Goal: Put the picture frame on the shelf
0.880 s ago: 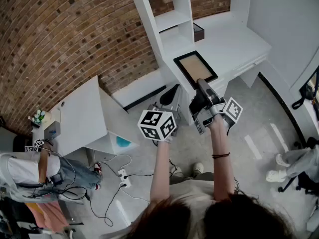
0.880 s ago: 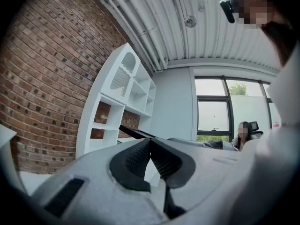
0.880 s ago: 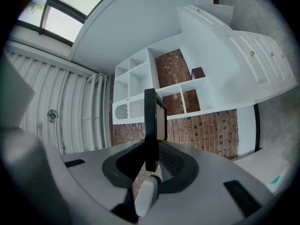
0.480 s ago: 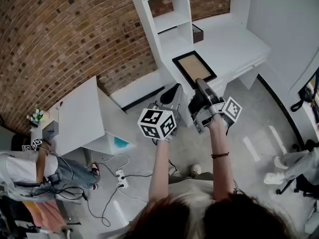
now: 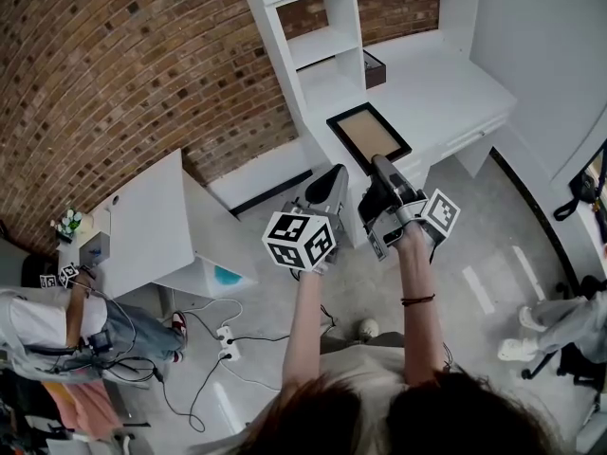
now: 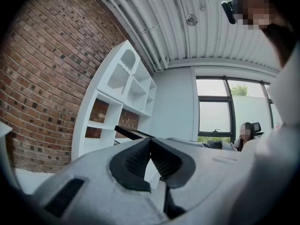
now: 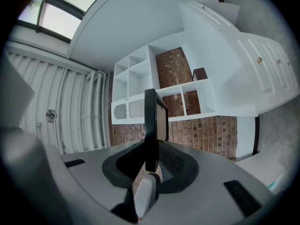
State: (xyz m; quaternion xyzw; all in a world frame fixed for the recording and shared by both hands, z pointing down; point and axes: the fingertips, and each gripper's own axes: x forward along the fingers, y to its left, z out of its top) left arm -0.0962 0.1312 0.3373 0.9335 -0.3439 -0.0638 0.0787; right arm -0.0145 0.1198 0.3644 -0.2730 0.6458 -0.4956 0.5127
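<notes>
The picture frame (image 5: pixel 368 133) is black with a tan panel. It hangs roughly flat above the white desk (image 5: pixel 446 83), just in front of the white shelf unit (image 5: pixel 322 45). My right gripper (image 5: pixel 379 165) is shut on its near edge. In the right gripper view the frame (image 7: pixel 151 121) stands edge-on, pinched between the pads, with the shelf unit's cubbies (image 7: pixel 161 90) behind it. My left gripper (image 5: pixel 332 184) floats to the left of the frame, shut and holding nothing. In the left gripper view its jaws (image 6: pixel 150 144) meet, and the frame's dark edge (image 6: pixel 133 133) shows just beyond them.
A small dark box (image 5: pixel 376 64) sits on the desk beside the lower cubbies. A low white table (image 5: pixel 152 216) stands at left by the brick wall (image 5: pixel 123 74). Cables and a power strip (image 5: pixel 226 341) lie on the floor. A person (image 5: pixel 57 325) is at lower left, and someone's feet (image 5: pixel 531 335) are at right.
</notes>
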